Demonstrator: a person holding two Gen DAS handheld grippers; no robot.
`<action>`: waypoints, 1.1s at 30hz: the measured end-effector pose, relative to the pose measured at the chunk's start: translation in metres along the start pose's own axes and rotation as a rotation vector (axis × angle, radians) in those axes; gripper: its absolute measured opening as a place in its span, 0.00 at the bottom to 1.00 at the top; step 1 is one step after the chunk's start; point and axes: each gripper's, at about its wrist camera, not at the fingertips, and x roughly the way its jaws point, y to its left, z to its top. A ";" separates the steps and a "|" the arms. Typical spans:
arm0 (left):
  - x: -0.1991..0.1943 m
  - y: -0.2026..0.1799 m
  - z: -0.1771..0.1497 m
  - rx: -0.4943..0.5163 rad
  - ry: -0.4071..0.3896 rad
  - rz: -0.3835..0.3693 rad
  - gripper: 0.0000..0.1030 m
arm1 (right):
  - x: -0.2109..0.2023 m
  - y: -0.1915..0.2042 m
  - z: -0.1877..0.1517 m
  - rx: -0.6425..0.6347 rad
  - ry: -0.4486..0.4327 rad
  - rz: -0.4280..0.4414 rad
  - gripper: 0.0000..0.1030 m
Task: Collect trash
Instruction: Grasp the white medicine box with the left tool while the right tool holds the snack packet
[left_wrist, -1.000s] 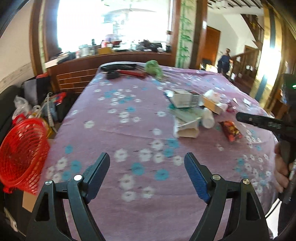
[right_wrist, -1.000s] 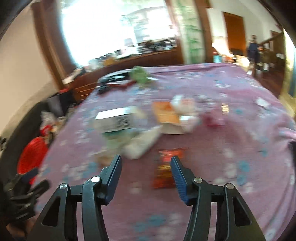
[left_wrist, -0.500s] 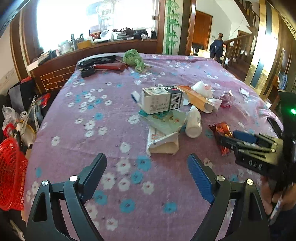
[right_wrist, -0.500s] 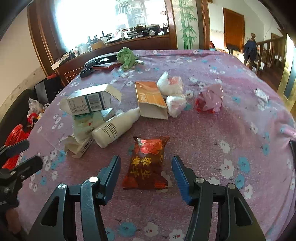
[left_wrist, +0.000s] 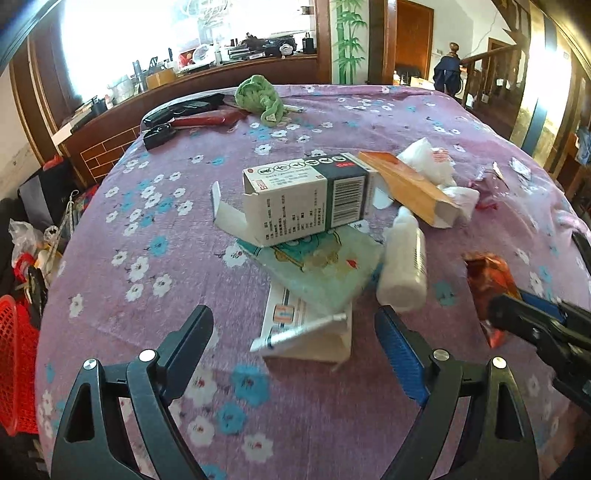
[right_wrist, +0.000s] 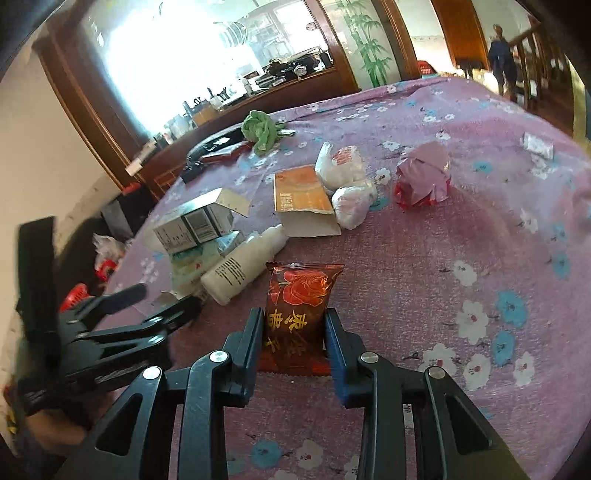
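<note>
First pickup under way; nothing binned as far as visible.
Right gripper (right_wrist: 294, 330) clamps snack packet (right_wrist: 298, 306); left gripper (left_wrist: 293, 332) wide, empty; carton (left_wrist: 306, 197), bottle (left_wrist: 404, 267), wrappers remain.

the right gripper (right_wrist: 294, 330) sits low over the table with its two fingers closed in against the sides of a red snack packet (right_wrist: 299, 295), one pad on each side. the left gripper (left_wrist: 295, 341) hovers just above the cloth with its jaws spread wide, nothing between them, angled toward the right one.
</note>
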 end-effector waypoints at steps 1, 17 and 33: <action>0.003 0.000 0.001 -0.002 0.003 0.005 0.80 | 0.000 -0.001 0.000 0.006 0.001 0.005 0.34; -0.042 0.033 -0.018 -0.157 0.052 -0.302 0.47 | -0.009 0.005 -0.002 -0.028 -0.038 0.039 0.34; -0.058 0.038 -0.083 -0.072 0.053 -0.195 0.48 | -0.011 0.011 -0.003 -0.065 -0.047 0.053 0.34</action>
